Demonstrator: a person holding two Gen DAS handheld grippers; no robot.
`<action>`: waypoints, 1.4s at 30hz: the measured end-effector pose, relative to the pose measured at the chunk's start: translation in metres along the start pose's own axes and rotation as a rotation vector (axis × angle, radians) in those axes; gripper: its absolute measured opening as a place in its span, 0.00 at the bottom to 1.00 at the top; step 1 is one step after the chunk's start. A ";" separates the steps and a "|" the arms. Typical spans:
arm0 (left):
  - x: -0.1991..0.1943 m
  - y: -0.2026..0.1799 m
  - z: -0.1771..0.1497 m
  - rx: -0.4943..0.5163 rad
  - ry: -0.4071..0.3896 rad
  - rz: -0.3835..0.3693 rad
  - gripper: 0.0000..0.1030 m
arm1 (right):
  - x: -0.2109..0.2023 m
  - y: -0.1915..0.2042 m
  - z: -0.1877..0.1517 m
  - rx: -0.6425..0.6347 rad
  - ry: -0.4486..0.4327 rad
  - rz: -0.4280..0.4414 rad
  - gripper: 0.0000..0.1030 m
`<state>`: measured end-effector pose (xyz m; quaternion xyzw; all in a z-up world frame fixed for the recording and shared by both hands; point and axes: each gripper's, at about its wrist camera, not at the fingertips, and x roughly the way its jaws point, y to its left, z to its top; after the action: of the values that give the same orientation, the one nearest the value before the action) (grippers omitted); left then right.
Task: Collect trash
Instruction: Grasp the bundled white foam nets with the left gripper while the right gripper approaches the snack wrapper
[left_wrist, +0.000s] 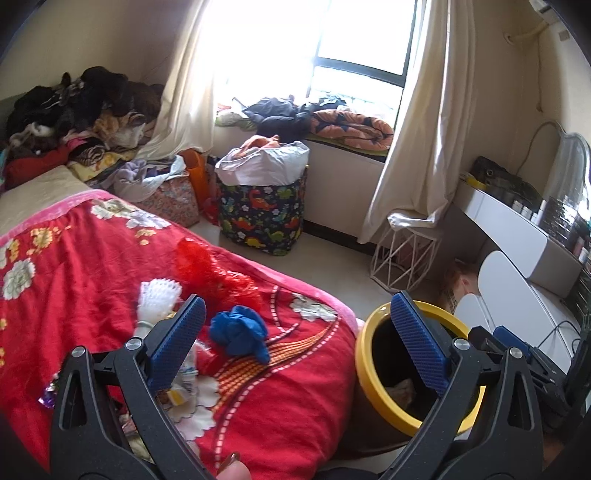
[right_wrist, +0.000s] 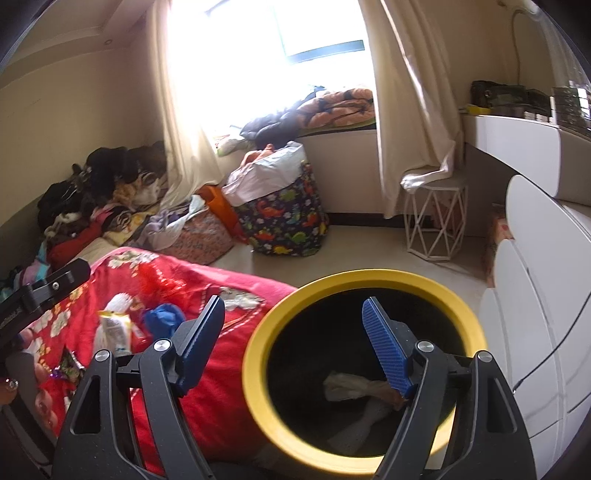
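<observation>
Two grippers hang over the foot of my bed, both with jaws spread and nothing between the blue pads. My right gripper (right_wrist: 293, 347) sits above the yellow-rimmed bin (right_wrist: 258, 373), one finger over its dark mouth and the other over the blanket's edge; crumpled pale paper (right_wrist: 351, 386) lies at the bottom of the bin. My left gripper (left_wrist: 299, 343) is just as wide, straddling the red floral blanket (left_wrist: 92, 295) and the bin's rim.

Near its left finger, the trash I am after is scattered on the blanket: a blue crumpled wad (left_wrist: 240, 334), a white foam net sleeve (left_wrist: 159, 297), a red plastic bag (left_wrist: 207, 269) a little farther back, and a yellow-and-white wrapper (right_wrist: 114, 328) beside a shiny snack packet (right_wrist: 70, 367).

Beyond the bed, a dinosaur-print hamper (left_wrist: 264, 218) stuffed with a white bag stands on the floor, and a white wire stool (left_wrist: 404, 256) sits below the curtain. Clothes are heaped in the far corner (left_wrist: 74, 110), and more bedding lies along the bright window sill (left_wrist: 347, 125).
</observation>
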<state>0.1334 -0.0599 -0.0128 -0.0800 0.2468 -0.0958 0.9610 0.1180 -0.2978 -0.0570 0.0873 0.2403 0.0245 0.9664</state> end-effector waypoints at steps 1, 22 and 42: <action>-0.001 0.004 0.000 -0.006 -0.001 0.006 0.89 | 0.001 0.003 0.000 -0.005 0.003 0.007 0.72; -0.012 0.088 0.002 -0.130 -0.005 0.137 0.89 | 0.026 0.072 -0.007 -0.097 0.094 0.146 0.72; 0.013 0.166 -0.017 -0.229 0.195 0.141 0.56 | 0.073 0.160 -0.043 -0.155 0.280 0.361 0.67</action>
<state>0.1601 0.0957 -0.0672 -0.1619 0.3530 -0.0066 0.9215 0.1616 -0.1270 -0.0996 0.0503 0.3498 0.2271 0.9075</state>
